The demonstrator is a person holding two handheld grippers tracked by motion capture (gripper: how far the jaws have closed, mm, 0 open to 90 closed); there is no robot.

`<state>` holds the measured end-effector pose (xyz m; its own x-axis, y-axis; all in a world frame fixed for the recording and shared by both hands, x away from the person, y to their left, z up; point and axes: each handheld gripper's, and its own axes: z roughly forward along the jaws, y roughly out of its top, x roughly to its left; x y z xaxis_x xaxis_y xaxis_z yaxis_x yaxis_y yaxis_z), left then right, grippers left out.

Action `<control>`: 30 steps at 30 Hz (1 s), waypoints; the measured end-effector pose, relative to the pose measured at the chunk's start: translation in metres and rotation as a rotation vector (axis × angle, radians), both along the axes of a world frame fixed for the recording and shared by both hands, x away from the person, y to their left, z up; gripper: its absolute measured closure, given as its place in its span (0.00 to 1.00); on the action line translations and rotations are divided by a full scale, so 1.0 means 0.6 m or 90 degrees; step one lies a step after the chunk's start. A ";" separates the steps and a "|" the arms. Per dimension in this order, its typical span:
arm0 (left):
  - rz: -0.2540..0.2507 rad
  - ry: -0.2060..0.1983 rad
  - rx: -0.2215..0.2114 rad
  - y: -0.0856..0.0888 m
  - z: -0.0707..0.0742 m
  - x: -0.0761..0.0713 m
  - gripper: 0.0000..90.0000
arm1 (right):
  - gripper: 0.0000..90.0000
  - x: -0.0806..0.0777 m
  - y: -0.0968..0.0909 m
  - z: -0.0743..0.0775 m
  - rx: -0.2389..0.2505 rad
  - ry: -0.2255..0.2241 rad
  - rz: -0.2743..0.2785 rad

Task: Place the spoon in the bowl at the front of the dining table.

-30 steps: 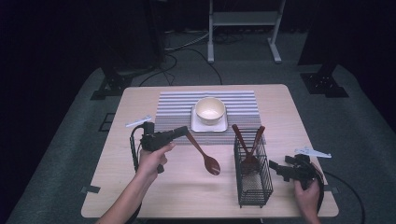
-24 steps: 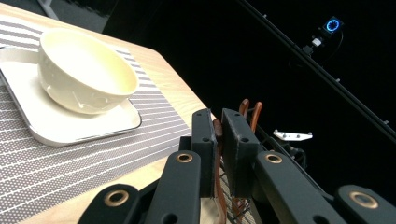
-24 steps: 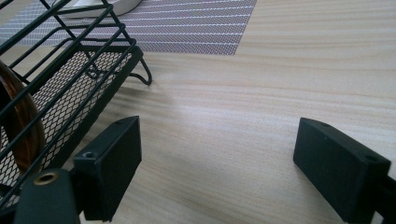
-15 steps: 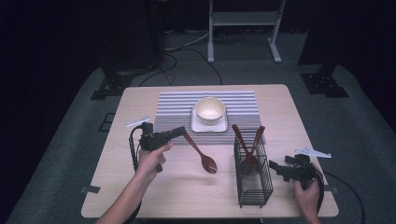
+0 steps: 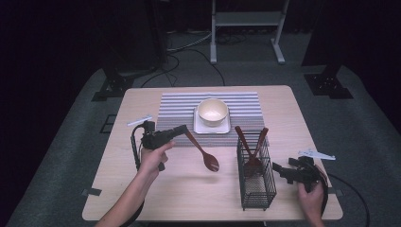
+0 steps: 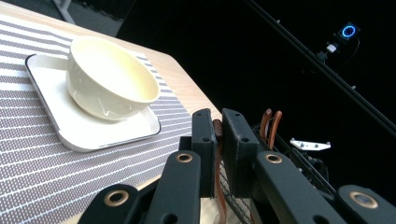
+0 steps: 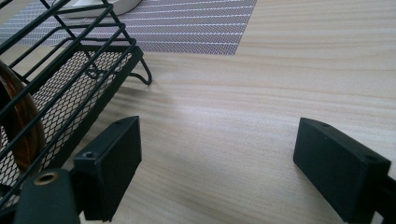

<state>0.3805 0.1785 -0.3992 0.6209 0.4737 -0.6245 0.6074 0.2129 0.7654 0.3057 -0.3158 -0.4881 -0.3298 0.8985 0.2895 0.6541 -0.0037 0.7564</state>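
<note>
My left gripper (image 5: 186,129) is shut on the handle of a brown wooden spoon (image 5: 203,153). The spoon slants down and to the right over the bare table, left of a black wire basket (image 5: 256,175). In the left gripper view the jaws pinch the thin handle (image 6: 217,133). A cream bowl (image 6: 109,77) on a white square plate (image 6: 88,135) lies beyond it. Two more wooden utensils (image 5: 250,142) stand in the basket. My right gripper (image 5: 278,169) rests at the basket's right side, open with nothing between its fingers (image 7: 116,156).
A grey striped mat (image 5: 179,106) lies under the plate (image 5: 201,126) and bowl (image 5: 213,111) at the back of the wooden table (image 5: 142,189). In the right gripper view the basket (image 7: 70,70) stands close on the left.
The left gripper has carried the spoon slightly left and away from the table's front edge. The right gripper has stayed put.
</note>
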 end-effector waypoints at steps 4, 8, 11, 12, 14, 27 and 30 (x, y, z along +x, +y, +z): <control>0.004 -0.001 0.000 -0.002 0.002 0.005 0.93 | 0.16 0.000 0.000 0.000 0.001 0.000 0.000; 0.005 -0.001 0.000 -0.005 0.004 0.011 0.93 | 0.16 0.000 0.000 0.000 0.001 0.000 0.000; 0.006 -0.002 0.003 -0.008 0.007 0.015 0.93 | 0.16 0.000 0.000 0.000 0.001 0.000 0.000; 0.006 -0.002 0.003 -0.009 0.008 0.016 0.93 | 0.16 0.000 0.000 0.000 0.002 0.001 0.000; 0.007 -0.002 0.004 -0.011 0.008 0.019 0.93 | 0.16 0.000 0.000 0.000 0.002 0.001 -0.001; 0.025 -0.008 -0.015 -0.016 0.026 0.043 0.93 | 0.16 0.000 -0.001 0.000 0.003 0.001 -0.001; 0.028 -0.011 -0.014 -0.020 0.032 0.049 0.93 | 0.16 0.000 -0.001 0.000 0.003 0.001 -0.001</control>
